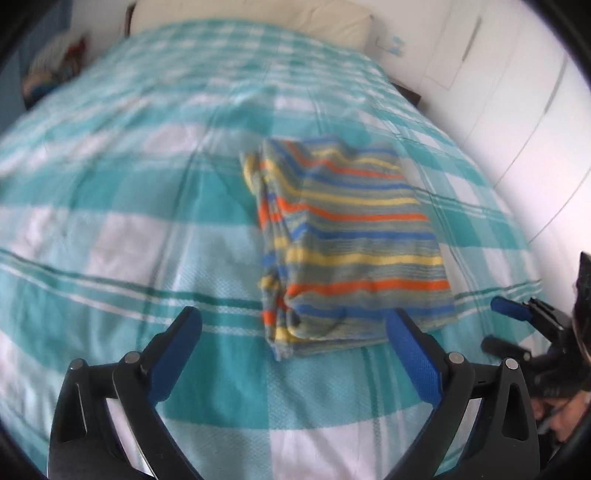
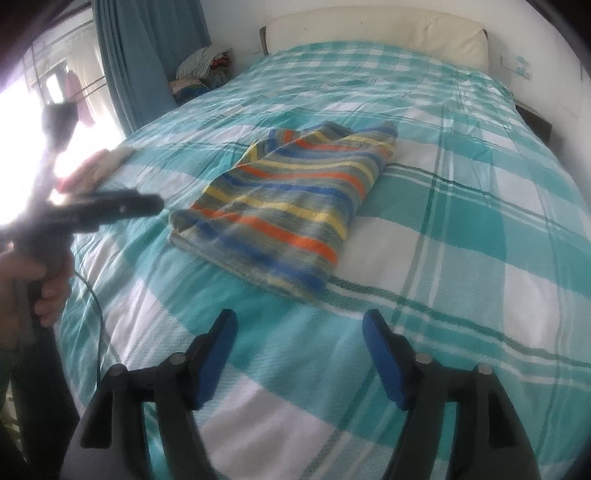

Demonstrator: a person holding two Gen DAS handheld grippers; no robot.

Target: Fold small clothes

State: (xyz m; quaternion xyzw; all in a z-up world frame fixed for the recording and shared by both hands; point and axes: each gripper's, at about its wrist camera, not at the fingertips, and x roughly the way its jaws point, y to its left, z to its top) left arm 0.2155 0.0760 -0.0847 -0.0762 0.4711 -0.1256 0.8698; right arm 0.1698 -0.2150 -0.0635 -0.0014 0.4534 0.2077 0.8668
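Observation:
A folded striped garment (image 1: 351, 240), in blue, orange, yellow and grey bands, lies flat on the teal and white checked bedcover (image 1: 110, 206). My left gripper (image 1: 293, 315) hovers at the garment's near edge. Its blue pads stand wide apart, press on nothing, and it is open. In the right wrist view the same garment (image 2: 288, 206) lies ahead and slightly left of my right gripper (image 2: 300, 315), which is open over bare bedcover (image 2: 461, 229) with nothing between its fingers. The left gripper (image 2: 155, 203) shows side-on at the garment's left, held in a hand (image 2: 48, 295).
A cream headboard cushion (image 2: 388, 29) runs along the far end of the bed. A pile of clothes (image 2: 203, 70) sits beside a teal curtain (image 2: 147, 55) at the back left. White wardrobe doors (image 1: 517, 92) stand to the bed's right.

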